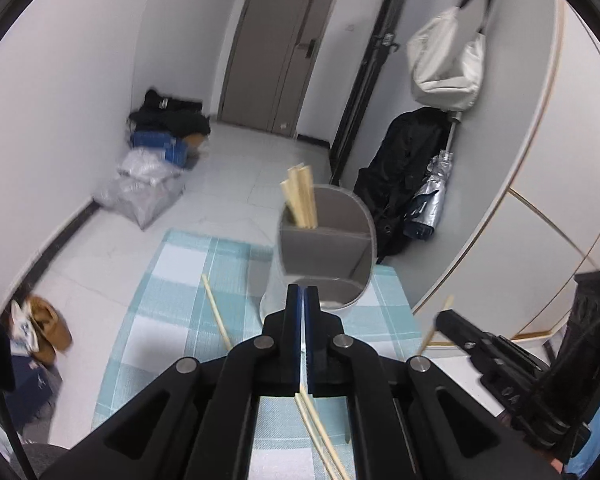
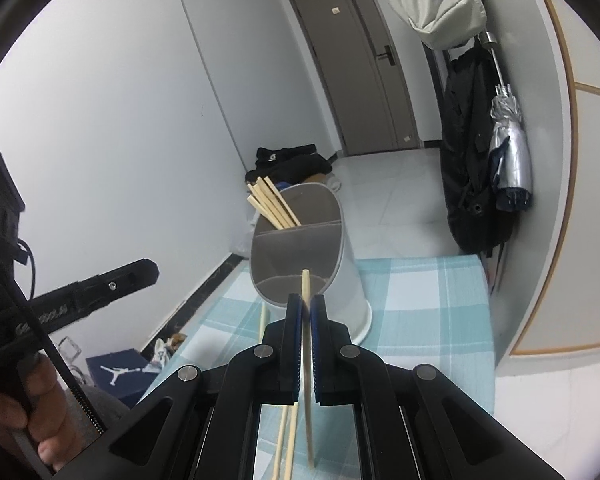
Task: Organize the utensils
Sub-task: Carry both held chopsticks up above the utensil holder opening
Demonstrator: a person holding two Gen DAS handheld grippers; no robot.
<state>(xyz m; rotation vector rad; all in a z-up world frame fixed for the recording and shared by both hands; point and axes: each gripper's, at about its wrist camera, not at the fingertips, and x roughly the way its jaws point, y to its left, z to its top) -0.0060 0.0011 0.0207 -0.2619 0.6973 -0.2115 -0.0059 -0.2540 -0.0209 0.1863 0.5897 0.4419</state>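
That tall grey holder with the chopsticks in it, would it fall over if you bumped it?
Possibly. The tall grey oval utensil holder stands narrow and high on the blue checked tablecloth, so a push near its rim might tip it. The pale wooden chopsticks lean to one end, which may add to that. It looks like thin plastic, so it is probably light and slides easily.

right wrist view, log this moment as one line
right gripper: shut on chopstick | left gripper: shut, empty | holder: chopsticks in far compartment | loose chopsticks on cloth

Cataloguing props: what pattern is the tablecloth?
Light blue and white plaid tablecloth; clearest in the right wrist view.
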